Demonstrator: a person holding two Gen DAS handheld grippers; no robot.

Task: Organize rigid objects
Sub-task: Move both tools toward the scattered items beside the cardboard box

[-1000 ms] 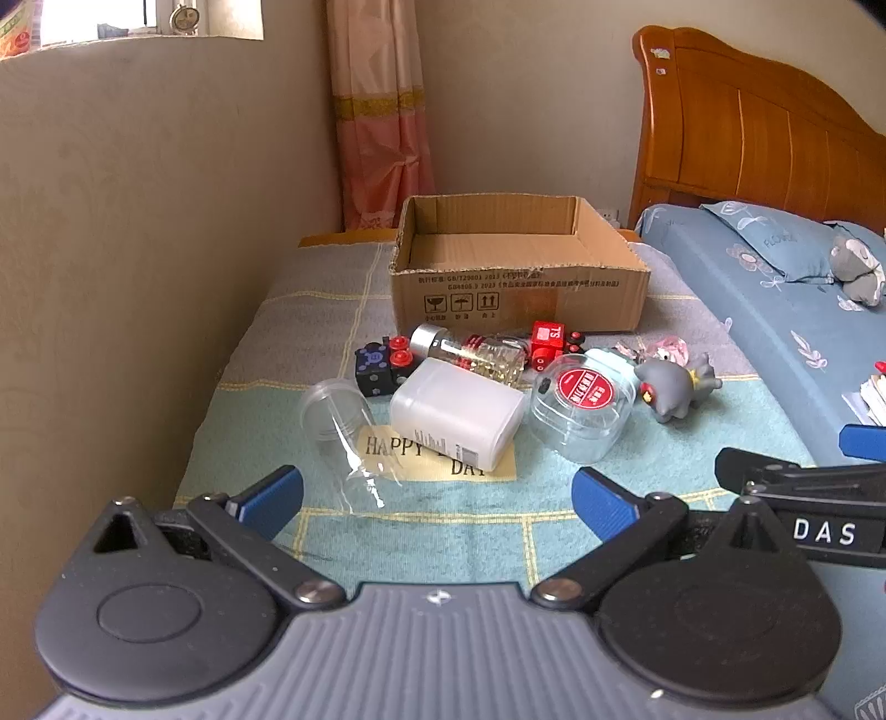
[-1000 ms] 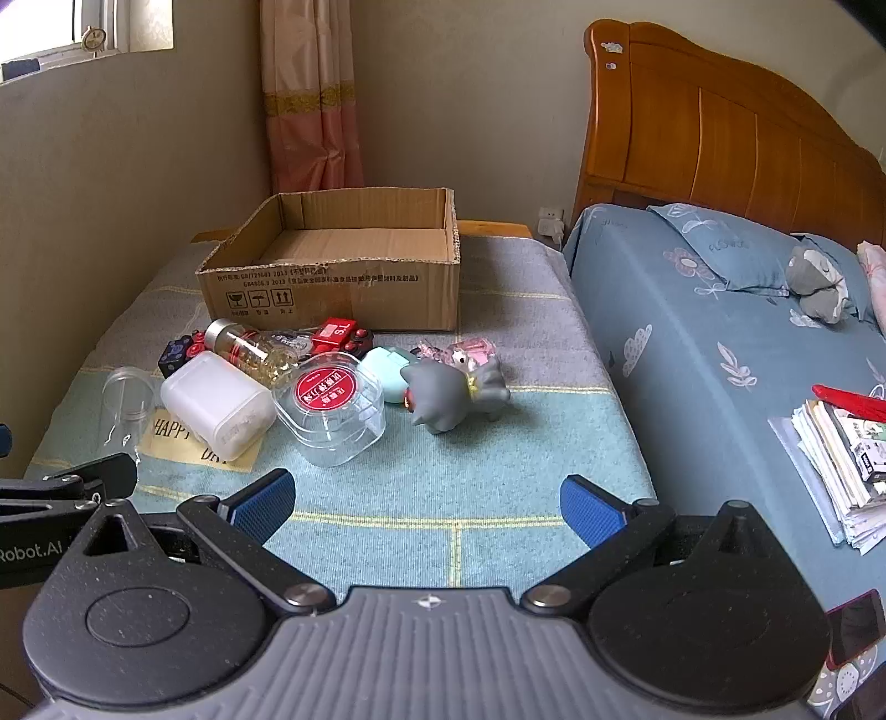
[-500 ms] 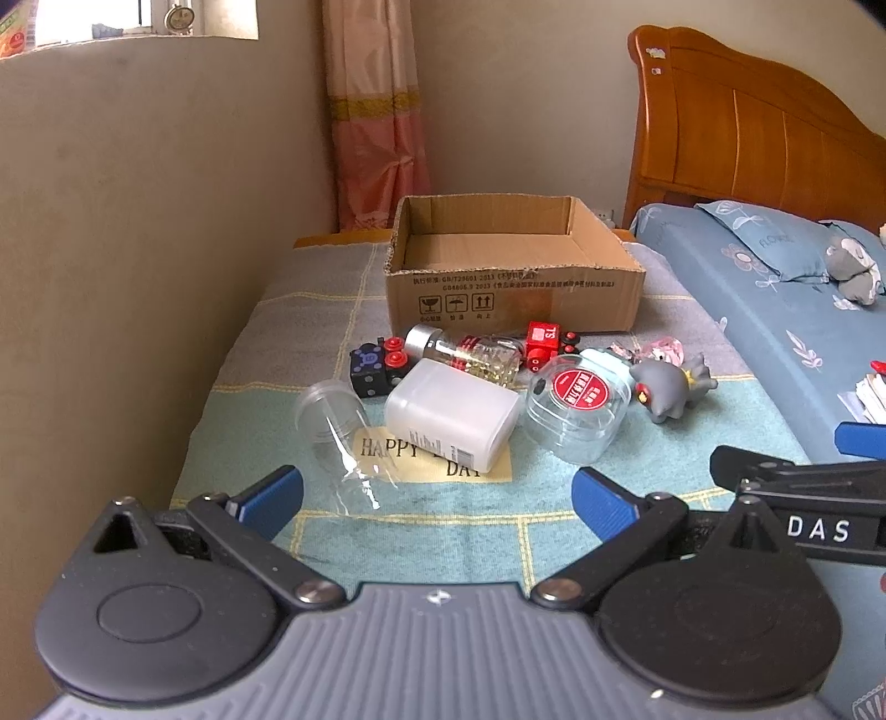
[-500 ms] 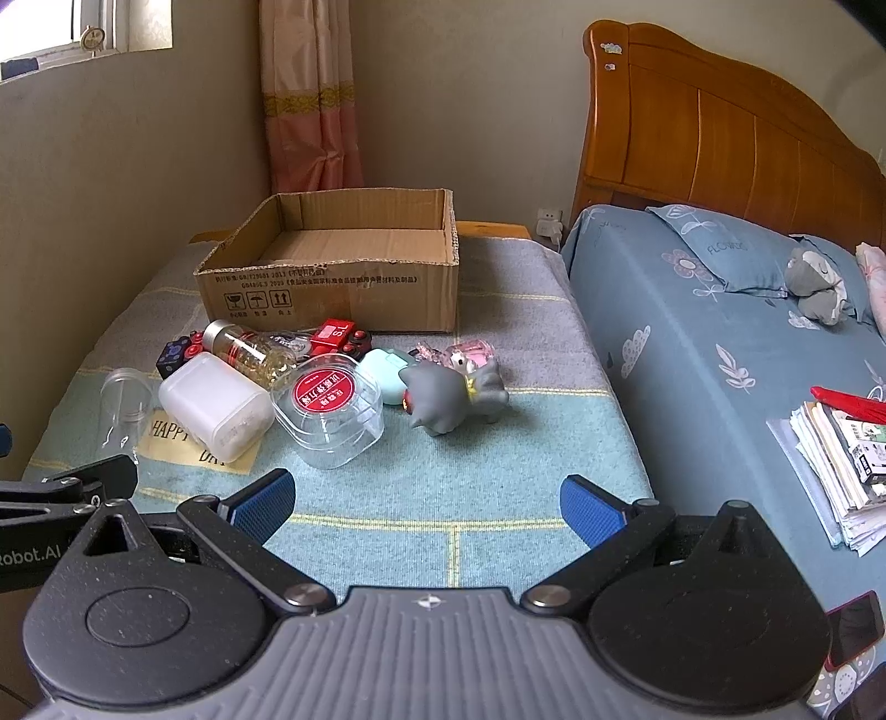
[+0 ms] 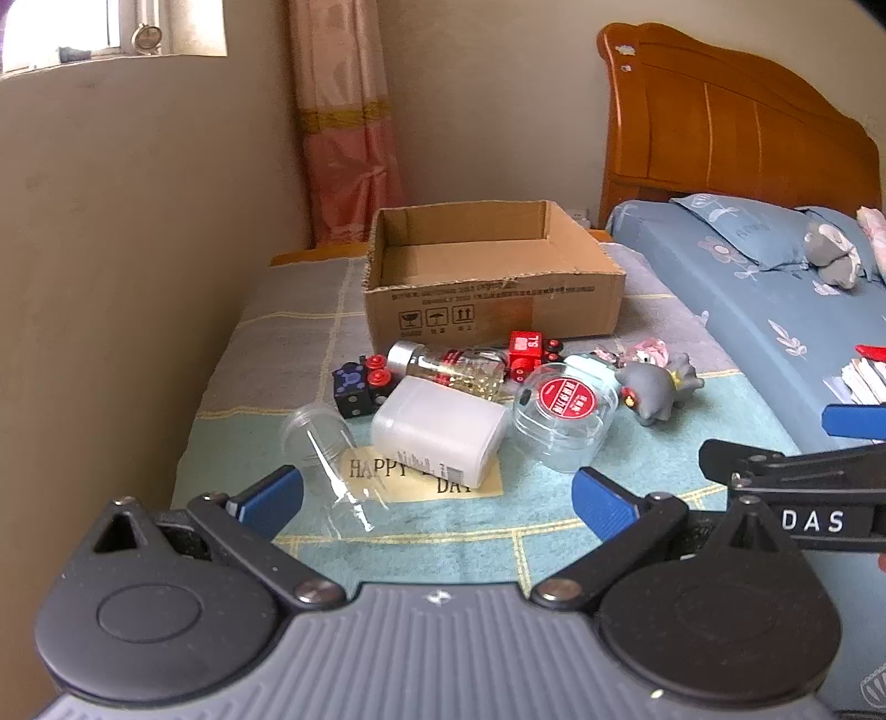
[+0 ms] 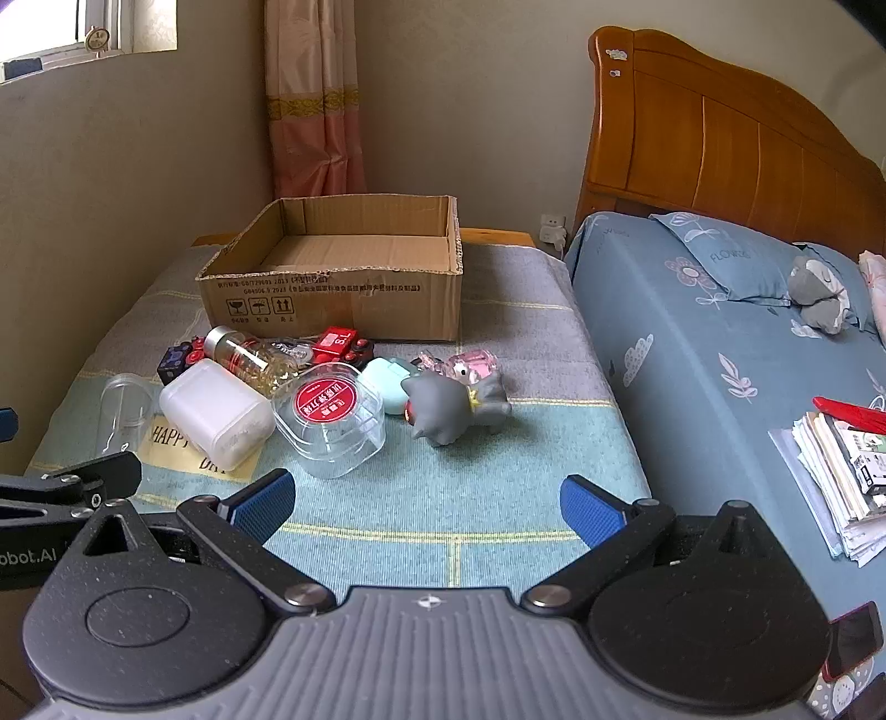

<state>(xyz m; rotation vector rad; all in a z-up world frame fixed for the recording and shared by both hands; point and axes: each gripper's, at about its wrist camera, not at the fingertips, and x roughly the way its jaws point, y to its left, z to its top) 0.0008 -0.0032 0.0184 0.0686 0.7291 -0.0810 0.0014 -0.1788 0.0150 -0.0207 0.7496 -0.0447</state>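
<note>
Both hand-held grippers, left (image 5: pixel 437 498) and right (image 6: pixel 426 498), spread wide and empty, short of the cardboard box (image 6: pixel 332 288); probably best starting with the white container (image 5: pixel 437 437) nearest, squeezed across its flat sides.

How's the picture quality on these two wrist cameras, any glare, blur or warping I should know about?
Left wrist view: the window is blown out white, fisheye bows the wall, and the clear cup shows bright glints; focus is fairly sharp. Right wrist view: even daylight with soft shadows, the headboard curves from distortion, dark corner vignetting, and the clear round box reflects a little.
</note>
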